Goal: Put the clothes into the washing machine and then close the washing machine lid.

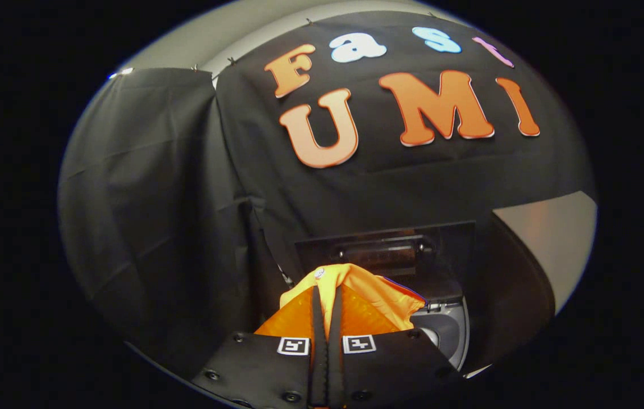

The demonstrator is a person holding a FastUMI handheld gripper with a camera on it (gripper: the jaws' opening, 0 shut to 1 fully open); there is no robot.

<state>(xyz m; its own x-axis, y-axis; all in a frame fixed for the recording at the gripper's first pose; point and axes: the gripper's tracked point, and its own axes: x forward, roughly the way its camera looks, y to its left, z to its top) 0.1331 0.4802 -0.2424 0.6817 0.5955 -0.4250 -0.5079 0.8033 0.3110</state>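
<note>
One orange garment (356, 295) was pinched in the claw (326, 307), lifted just before the washing machine (447, 335); the loading step called next for lowering into its opening.

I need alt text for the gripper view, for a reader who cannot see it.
The tool is shut on an orange garment, holding it up just ahead of its fingers. Beyond the garment stands a washing machine with its dark lid raised, against black cloth.
</note>
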